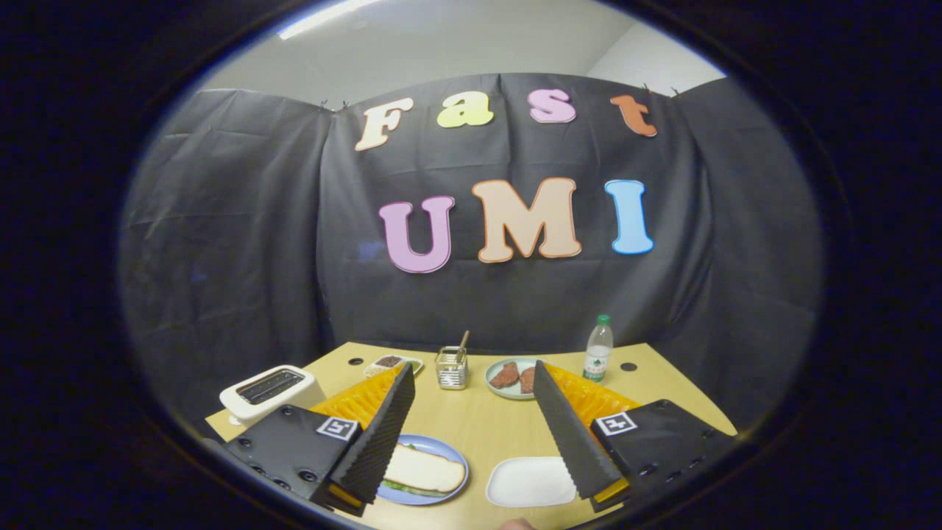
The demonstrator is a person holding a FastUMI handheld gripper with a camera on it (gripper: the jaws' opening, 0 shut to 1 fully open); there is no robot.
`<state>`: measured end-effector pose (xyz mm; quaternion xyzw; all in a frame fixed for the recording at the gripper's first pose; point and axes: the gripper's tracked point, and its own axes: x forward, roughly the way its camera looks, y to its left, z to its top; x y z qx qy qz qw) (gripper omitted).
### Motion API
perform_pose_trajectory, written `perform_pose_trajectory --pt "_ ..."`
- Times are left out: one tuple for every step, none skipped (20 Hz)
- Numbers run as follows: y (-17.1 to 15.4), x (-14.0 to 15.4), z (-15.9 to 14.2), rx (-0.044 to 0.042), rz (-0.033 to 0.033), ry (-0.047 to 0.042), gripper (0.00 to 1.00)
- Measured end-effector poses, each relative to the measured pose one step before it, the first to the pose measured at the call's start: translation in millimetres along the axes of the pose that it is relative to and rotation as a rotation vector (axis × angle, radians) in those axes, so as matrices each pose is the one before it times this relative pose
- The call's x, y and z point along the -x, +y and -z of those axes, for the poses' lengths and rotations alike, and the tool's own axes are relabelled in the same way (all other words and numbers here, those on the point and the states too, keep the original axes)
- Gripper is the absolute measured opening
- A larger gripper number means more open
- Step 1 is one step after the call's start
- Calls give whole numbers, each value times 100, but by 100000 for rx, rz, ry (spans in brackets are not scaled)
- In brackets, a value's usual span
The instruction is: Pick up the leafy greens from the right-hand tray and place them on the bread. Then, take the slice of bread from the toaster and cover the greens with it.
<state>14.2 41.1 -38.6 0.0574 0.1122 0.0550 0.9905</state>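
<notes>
A pale wooden table (471, 427) stands against a booth wall of black cloth (243, 243), with a white ceiling above it. Take the blue plate (450, 460) as the marker: it lies on the near part of the table, partly behind the left finger, and carries a slice of bread (423, 469) with leafy greens (401, 486) showing along its near edge under the slice. Just right of the plate sits a white tray (530, 482), bare on top. Left of the plate and further back stands a white toaster (271, 391). Beyond the plate, toward the wall, are a small clear holder with a stick in it (451, 367), a little dish (394, 363) to its left, a green plate with two dark patties (513, 377), and a plastic bottle (598, 350). The gripper (471, 427) hangs above the table with its fingers spread wide, grasping nothing.
</notes>
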Motion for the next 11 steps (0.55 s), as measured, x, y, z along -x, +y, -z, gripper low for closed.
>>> perform_pose_trajectory --pt "-54 211 -328 121 1179 -932 100" --pt "65 363 -212 -106 1448 -1336 100" --pt "-77 180 -130 25 1281 -360 100" --pt "-145 135 -29 -265 1105 -657 100" --pt "94 111 8 2 344 -117 100" --pt "65 54 31 337 683 -139 100" --pt "-76 152 -119 563 680 -677 100" --pt "39 -63 -89 550 461 -364 100" --pt "248 59 -144 332 -164 -497 100" --pt "139 69 4 374 126 -145 100" --pt "71 -9 -22 418 230 -2 100"
